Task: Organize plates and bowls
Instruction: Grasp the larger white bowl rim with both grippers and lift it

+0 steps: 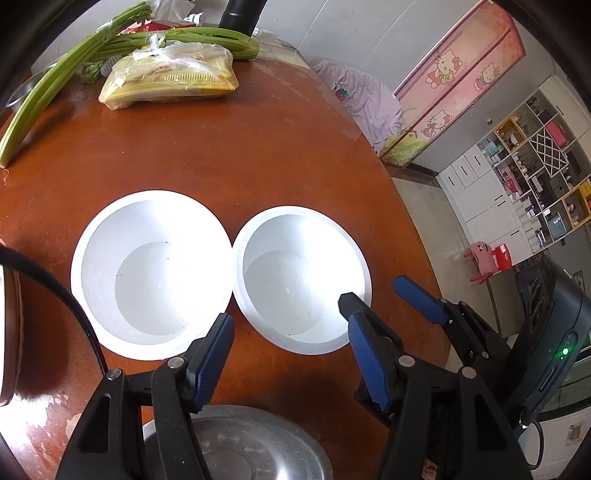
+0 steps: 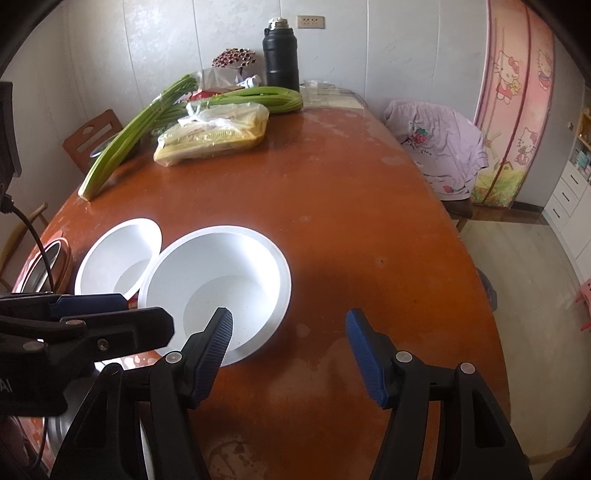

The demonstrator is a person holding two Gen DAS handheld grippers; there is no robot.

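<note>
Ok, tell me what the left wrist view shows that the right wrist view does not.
Only the left wrist view shows the metal plate below the left gripper, and the white shelving unit across the room.

Only the right wrist view shows the whole black flask, the wall socket and the wooden chair behind the table.

Both show the two white bowls side by side, the celery, the bagged noodles, the brown table, and both grippers open; the right gripper hovers at the nearer bowl's edge.

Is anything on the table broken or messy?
Nothing looks broken or spilled. The two white bowls sit upright side by side, rims about touching. The table has worn, pale patches near its front edge, and celery and a bag of corn lie loose at the far end.
</note>
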